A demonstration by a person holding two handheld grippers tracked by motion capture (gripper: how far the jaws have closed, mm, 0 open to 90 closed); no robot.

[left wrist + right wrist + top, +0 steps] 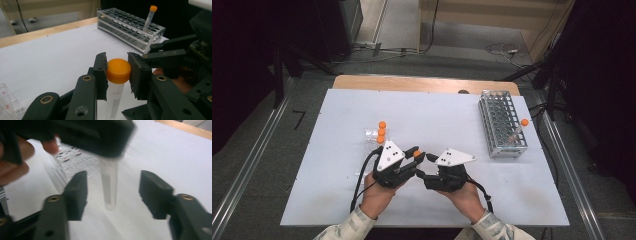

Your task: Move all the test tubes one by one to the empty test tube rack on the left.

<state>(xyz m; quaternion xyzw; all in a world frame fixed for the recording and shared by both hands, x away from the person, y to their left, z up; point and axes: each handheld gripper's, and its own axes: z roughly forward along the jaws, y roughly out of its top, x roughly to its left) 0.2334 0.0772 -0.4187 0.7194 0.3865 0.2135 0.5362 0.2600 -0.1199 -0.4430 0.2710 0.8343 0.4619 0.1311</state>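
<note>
Left gripper (117,75) fingers pinching tube (115,97) at its orange cap (119,70), right gripper (113,191) fingers spread either side of tube, apart from it, rack (502,124) well right of tube on tabletop (437,115)

Seen from above, 2 forearms enter from the bottom edge, hands side by side. The left gripper (416,152) angles right, jaws clamped together on something. The right gripper (428,159) angles left toward it, jaws spread wide, gripping nothing.
</note>
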